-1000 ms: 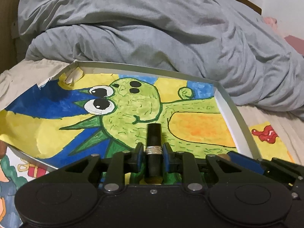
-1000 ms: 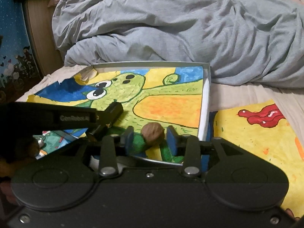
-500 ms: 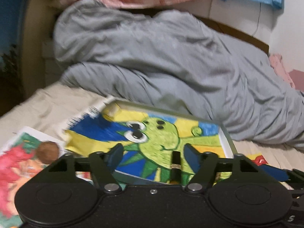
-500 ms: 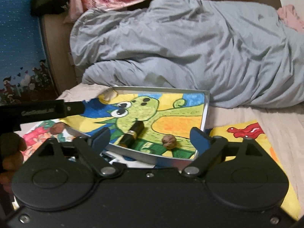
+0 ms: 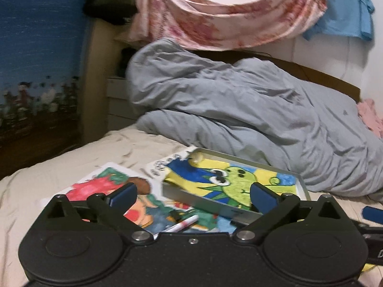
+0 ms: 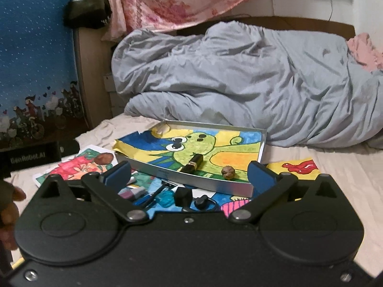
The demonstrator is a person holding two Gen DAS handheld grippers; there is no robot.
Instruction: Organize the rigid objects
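Two items lie inside the shallow metal tray [image 6: 208,183] on the bed: a dark lipstick tube [image 6: 193,163] with a gold band, on its side near the tray's middle, and a walnut [image 6: 228,172] just beside it toward the near wall, the two apart; both rest on a painted dragon sheet [image 6: 229,154] lining the tray floor. Left gripper [image 5: 192,194] and right gripper [image 6: 189,173] both stand back from the tray with jaws spread wide, having just been opening, and nothing sits between the pads of either. Outside the tray, on the loose drawings in front, remain a second brown nut [image 6: 102,159], a white pen [image 5: 182,224], a small black block [image 6: 183,196] and several blurred pieces that I cannot identify with confidence. Handling judgement: all appear light and stiff; the nut is round with a ridged shell and likely to roll or squirt from flat pads, so it should be taken across its widest part, squarely; the pen is slim and smooth, best pinched at mid-length across the barrel; the block offers flat sides and should grip easily. Soft bedding and loose paper beneath may give or slide under pressure, so a gentle descent is advised.
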